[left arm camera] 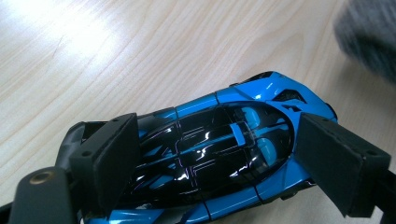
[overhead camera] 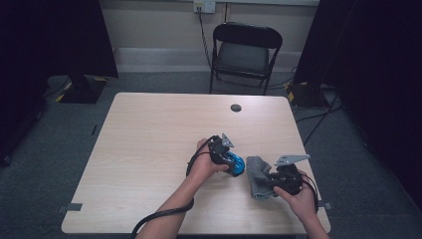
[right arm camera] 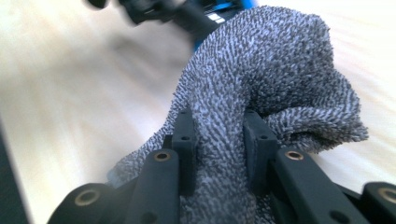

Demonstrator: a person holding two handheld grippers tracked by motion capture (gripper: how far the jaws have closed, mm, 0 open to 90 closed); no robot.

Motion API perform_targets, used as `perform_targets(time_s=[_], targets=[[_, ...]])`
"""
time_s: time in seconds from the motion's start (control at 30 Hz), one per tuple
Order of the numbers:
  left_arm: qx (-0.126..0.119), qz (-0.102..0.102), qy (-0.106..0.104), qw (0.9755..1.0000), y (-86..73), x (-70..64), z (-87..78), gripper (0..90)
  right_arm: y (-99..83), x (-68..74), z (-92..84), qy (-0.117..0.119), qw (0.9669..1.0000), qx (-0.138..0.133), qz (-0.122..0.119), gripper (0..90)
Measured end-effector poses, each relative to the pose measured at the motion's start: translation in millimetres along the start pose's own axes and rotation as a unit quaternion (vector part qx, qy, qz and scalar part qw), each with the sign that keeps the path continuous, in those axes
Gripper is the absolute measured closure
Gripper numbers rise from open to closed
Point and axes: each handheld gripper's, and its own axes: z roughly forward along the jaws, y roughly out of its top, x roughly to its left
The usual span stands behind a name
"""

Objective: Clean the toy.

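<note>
The left hand-held gripper [overhead camera: 234, 164] holds a blue toy car [left arm camera: 219, 154] across its body, one pad on each flank, the glossy dark roof facing up between them. In the high view the car [overhead camera: 238, 164] sits right of the worktop's [overhead camera: 149, 149] middle, low over the wood or resting on it; which, I cannot tell. The right hand-held gripper [right arm camera: 219, 140] is clamped on a grey cloth [right arm camera: 275, 79], its jaws nearly together with a thick fold pinched between the pads and the rest bunched ahead of them. In the high view the cloth [overhead camera: 256, 174] lies just beside the car, on its right.

The step in hand looks like wiping the car with the cloth. To do it well, keep the left grip steady and level so the car does not twist between the pads; the flanks are smooth and could slip under a sideways push. Bring the loose, bunched part of the cloth onto the roof, not the hard jaw tips, which could scratch the gloss. Stroke along the length of the car, towards the nose, with light pressure. Avoid snagging the cloth on the left pads, and keep enough fold in the right grip that the cloth does not pull free.
</note>
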Motion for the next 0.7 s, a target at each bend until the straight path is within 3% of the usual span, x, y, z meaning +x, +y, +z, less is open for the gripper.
perform_targets(time_s=[0.2, 0.37, 0.53, 0.7], targets=[[0.0, 0.0, 0.0, 1.0, 0.1, -0.1, 0.0, 14.2, 0.3, -12.8, 9.8, -0.038, 0.9992, 0.0, 0.009, 70.8], [0.001, 0.0, 0.0, 1.0, 0.2, -0.3, 0.1, 14.2, 1.4, -17.9, 18.2, -0.078, 0.9967, 0.008, 0.024, 70.8], [0.002, 0.001, 0.0, 1.0, 0.6, -0.3, 0.1, 14.2, -2.1, -21.5, 25.2, -0.091, 0.9954, 0.018, 0.024, 70.6], [0.003, 0.001, 0.0, 1.0, 1.0, -0.4, 0.1, 14.2, -3.6, -23.2, 29.5, -0.085, 0.9957, 0.019, 0.033, 70.6]])
